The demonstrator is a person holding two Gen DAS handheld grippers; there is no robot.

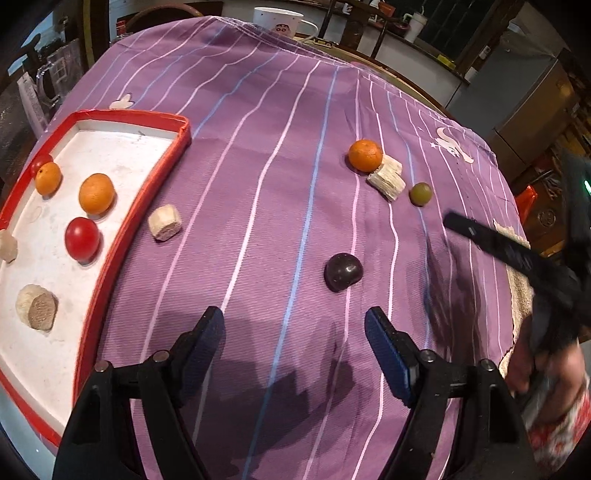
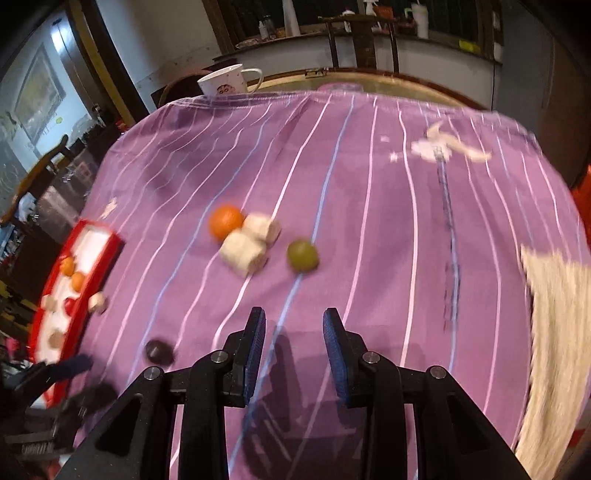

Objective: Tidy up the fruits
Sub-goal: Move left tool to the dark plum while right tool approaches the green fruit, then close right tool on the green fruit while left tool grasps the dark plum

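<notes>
A striped tablecloth (image 1: pixel 280 155) covers the table. At its left lies a tray (image 1: pixel 110 258) holding two oranges (image 1: pixel 96 194), two tomatoes (image 1: pixel 82 239) and two cut pieces (image 1: pixel 37 306). Another cut piece (image 1: pixel 165 223) lies on the cloth just right of the tray's rim. Farther right, an orange (image 1: pixel 365 155) touches two cut chunks (image 1: pixel 386 175), with a grape (image 1: pixel 420 193) just beside them to the right. A dark fruit (image 1: pixel 342 272) lies nearer, well apart. A mug (image 1: pixel 279 20) stands beyond the far edge. A towel (image 2: pixel 554 332) lies at the right.

No readable text, only a cartoon face printed on white mug (image 1: pixel 277 22)
</notes>
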